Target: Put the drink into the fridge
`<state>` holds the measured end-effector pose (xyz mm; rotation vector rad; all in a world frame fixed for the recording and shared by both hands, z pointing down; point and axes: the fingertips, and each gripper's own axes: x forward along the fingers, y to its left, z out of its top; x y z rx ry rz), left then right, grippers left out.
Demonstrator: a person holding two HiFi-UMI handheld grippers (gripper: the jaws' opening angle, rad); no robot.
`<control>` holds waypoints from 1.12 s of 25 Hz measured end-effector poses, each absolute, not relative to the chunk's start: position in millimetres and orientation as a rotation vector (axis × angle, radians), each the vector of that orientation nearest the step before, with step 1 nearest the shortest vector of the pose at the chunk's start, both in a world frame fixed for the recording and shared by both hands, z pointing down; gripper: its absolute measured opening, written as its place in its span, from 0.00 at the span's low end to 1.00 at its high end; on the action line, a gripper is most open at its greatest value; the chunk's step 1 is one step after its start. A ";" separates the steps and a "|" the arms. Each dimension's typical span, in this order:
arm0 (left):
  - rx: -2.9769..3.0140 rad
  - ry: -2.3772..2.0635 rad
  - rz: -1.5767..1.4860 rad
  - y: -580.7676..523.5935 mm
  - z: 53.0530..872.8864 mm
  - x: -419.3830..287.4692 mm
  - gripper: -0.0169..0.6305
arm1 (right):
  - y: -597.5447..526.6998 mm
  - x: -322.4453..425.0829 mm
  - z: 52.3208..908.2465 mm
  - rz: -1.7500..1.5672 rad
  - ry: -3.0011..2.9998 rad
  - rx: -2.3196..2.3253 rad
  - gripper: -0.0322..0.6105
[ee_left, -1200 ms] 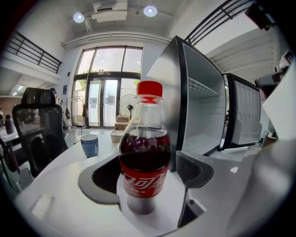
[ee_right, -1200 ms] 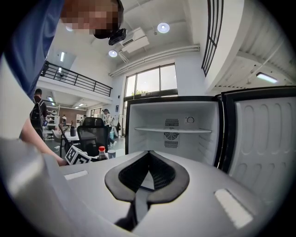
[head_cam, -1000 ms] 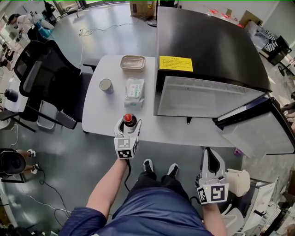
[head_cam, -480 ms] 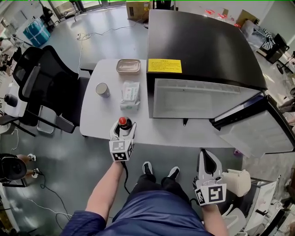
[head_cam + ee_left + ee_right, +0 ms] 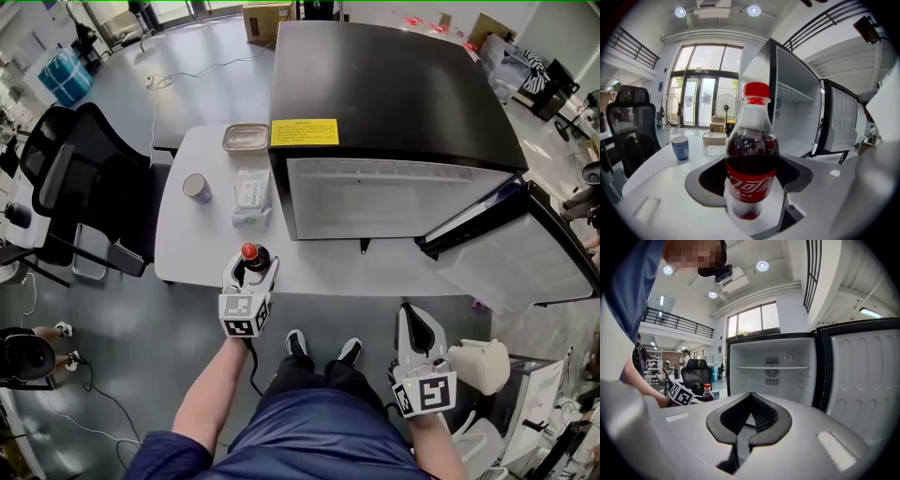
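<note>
The one bottle (image 5: 751,157) stands upright at the tabletop's (image 5: 187,239) near edge with the left tool's (image 5: 250,274) pads pressed on its sides, so the grasp looks made. Next it needs a lift and a carry right into the one fridge (image 5: 394,94), whose door is open. The right tool (image 5: 749,417) hangs low, jaws together and empty; one cup (image 5: 196,187) stands well apart.

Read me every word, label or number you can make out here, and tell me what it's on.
Red label on the dark cola bottle: white stylised script, not legible.
Yellow sticker on the black fridge: print too small.
White packet on the grey table: green print too small.
No text reads clearly.
</note>
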<state>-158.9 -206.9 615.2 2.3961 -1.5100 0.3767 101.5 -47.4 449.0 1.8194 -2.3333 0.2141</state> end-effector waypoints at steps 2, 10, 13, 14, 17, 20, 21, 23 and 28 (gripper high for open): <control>2.421 -1.478 0.379 -203.7 607.8 -146.4 0.51 | -46.3 103.6 447.6 0.211 -2.338 1.820 0.06; 2.549 -1.327 0.383 -193.5 570.7 -87.5 0.51 | -41.0 118.7 445.3 0.213 -2.361 1.822 0.06; 2.589 -1.285 0.369 -192.9 558.0 -67.0 0.51 | -39.1 125.5 444.3 0.211 -2.367 1.831 0.06; 2.602 -1.274 0.366 -193.1 554.2 -60.3 0.51 | -38.1 128.4 444.1 0.212 -2.368 1.836 0.06; 2.627 -1.246 0.360 -196.2 545.5 -41.8 0.51 | -34.8 138.8 443.5 0.215 -2.364 1.859 0.06; 2.640 -1.231 0.368 -202.1 541.4 -25.0 0.51 | -30.6 151.6 443.5 0.221 -2.345 1.891 0.06; 2.643 -1.228 0.368 -204.2 540.3 -19.8 0.51 | -28.9 155.9 443.8 0.223 -2.338 1.901 0.06; 2.646 -1.224 0.358 -208.5 538.3 -10.7 0.51 | -25.0 163.8 445.1 0.231 -2.323 1.922 0.06; 2.654 -1.215 0.348 -220.6 534.5 8.3 0.51 | -16.2 178.5 447.1 0.247 -2.280 1.978 0.06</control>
